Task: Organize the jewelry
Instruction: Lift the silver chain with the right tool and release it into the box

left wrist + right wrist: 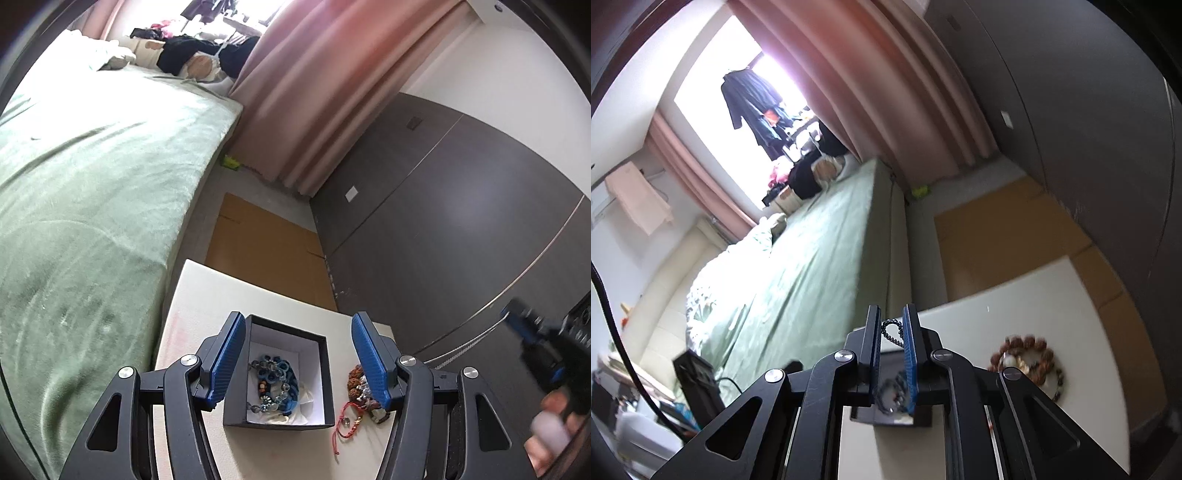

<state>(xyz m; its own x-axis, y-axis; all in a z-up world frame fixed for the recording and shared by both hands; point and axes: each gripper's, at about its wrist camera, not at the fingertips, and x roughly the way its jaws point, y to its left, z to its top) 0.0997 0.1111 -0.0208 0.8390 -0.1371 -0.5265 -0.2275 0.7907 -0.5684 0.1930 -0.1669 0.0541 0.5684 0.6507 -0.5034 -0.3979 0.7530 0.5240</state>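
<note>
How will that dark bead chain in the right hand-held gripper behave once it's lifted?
Probably floppy: the dark bead chain loops limply above the pads of the right hand-held gripper, with more of it sagging below. It looks light, being thin with small beads. The loose part may swing or snag on the black box or the jewelry inside.

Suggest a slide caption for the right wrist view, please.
Right gripper lifts a dark bead chain above the table.

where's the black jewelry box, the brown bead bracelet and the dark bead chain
black jewelry box (pixel 330 373): left wrist view, on its right wall.
brown bead bracelet (pixel 1046 353): right wrist view, on the beads at the ring's upper right.
dark bead chain (pixel 891 329): right wrist view, on the loop showing between the blue pads.
</note>
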